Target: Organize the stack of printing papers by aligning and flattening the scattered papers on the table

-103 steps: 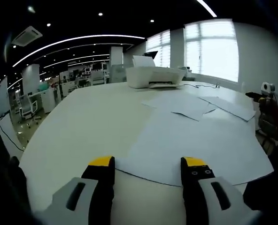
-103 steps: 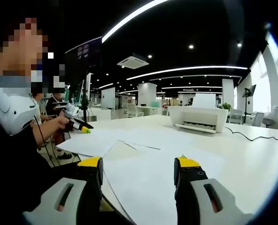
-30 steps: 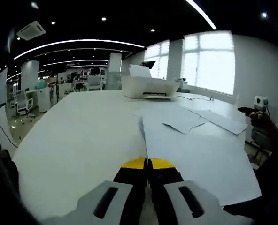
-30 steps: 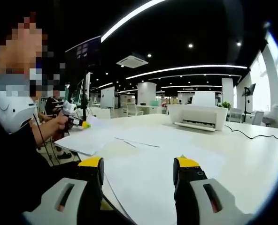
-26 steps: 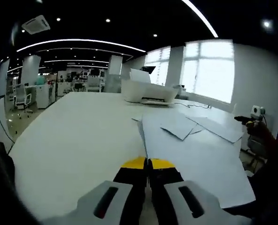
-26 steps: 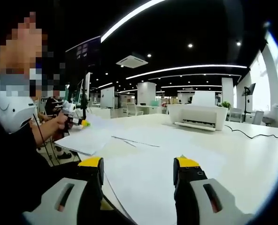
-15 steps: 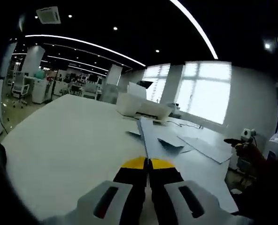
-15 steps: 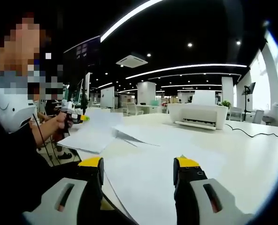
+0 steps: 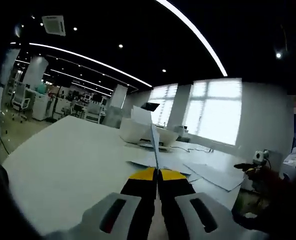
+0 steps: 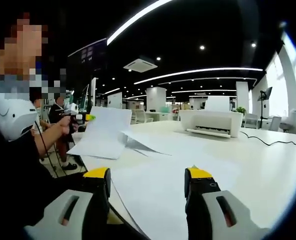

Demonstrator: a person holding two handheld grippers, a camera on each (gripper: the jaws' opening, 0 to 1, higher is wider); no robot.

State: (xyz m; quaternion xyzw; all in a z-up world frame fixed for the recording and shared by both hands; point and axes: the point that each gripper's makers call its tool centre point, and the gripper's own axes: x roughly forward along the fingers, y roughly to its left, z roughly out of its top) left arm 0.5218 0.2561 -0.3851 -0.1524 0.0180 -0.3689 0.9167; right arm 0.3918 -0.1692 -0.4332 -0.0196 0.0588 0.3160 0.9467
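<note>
In the left gripper view my left gripper [image 9: 157, 173] is shut on the near edge of a white sheet [image 9: 153, 142]. That sheet is seen edge-on, rising above the white table [image 9: 63, 160]. More loose sheets [image 9: 208, 173] lie scattered to the right. In the right gripper view the left gripper [image 10: 85, 118] holds the lifted sheet [image 10: 104, 132] tilted up at the left, in a person's hand. My right gripper [image 10: 147, 175] hangs open low over a flat sheet [image 10: 163, 187] near the table's front edge, touching nothing. The right gripper [image 9: 245, 165] also appears far right in the left gripper view.
A white printer [image 10: 211, 125] stands at the back of the table, also seen as the printer [image 9: 138, 134] behind the raised sheet. A black cable [image 10: 268, 145] runs from it to the right. A person sits at the left edge [image 10: 18, 165]. Office desks fill the background.
My left gripper went from open to shut on the sheet's edge, then lifted it off the table until it stands tilted up. My right gripper stayed still and open.
</note>
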